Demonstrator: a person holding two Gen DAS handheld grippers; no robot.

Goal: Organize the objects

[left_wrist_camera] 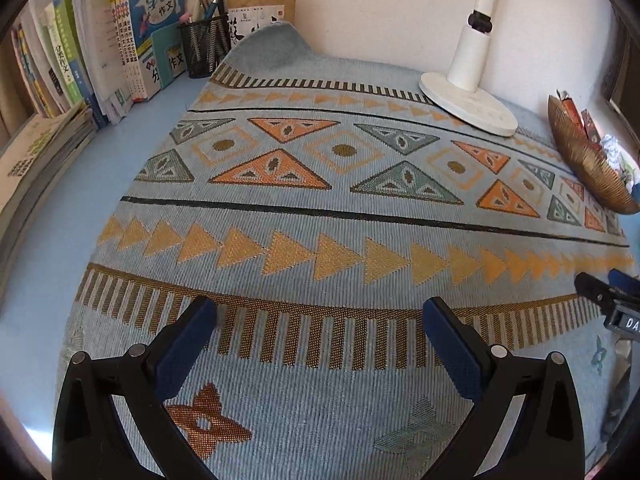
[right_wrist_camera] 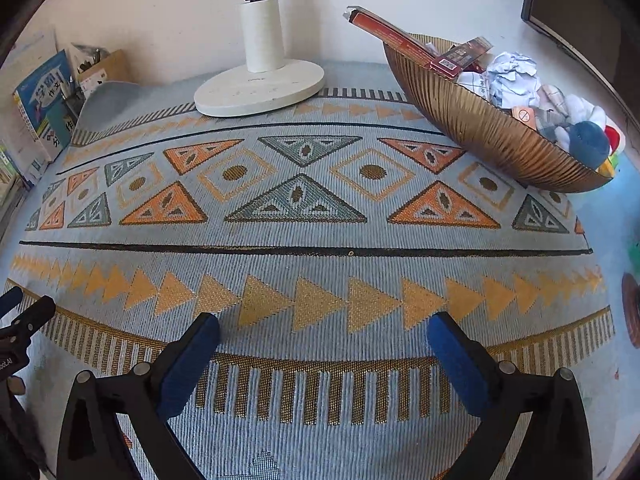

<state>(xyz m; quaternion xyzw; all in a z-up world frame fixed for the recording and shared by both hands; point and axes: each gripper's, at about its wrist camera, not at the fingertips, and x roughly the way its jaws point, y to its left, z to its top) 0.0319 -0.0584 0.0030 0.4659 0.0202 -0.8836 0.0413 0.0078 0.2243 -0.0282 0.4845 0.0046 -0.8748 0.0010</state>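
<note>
The left gripper (left_wrist_camera: 318, 318) hangs nearest the lens over the patterned woven mat (left_wrist_camera: 340, 208), its blue-padded fingers (left_wrist_camera: 188, 344) spread wide with nothing between them and touching nothing. The right gripper (right_wrist_camera: 322, 336) is likewise wide apart and empty above the same mat. At the far right sits the ribbed gold bowl (right_wrist_camera: 472, 120), tilted and heaped with crumpled paper (right_wrist_camera: 514, 76), red packets (right_wrist_camera: 456, 58) and plush toys (right_wrist_camera: 588, 142). The white lamp base (right_wrist_camera: 260, 90) stands beside it on the mat. Books (left_wrist_camera: 132, 40) and a mesh pen holder (left_wrist_camera: 204, 48) line the far left.
</note>
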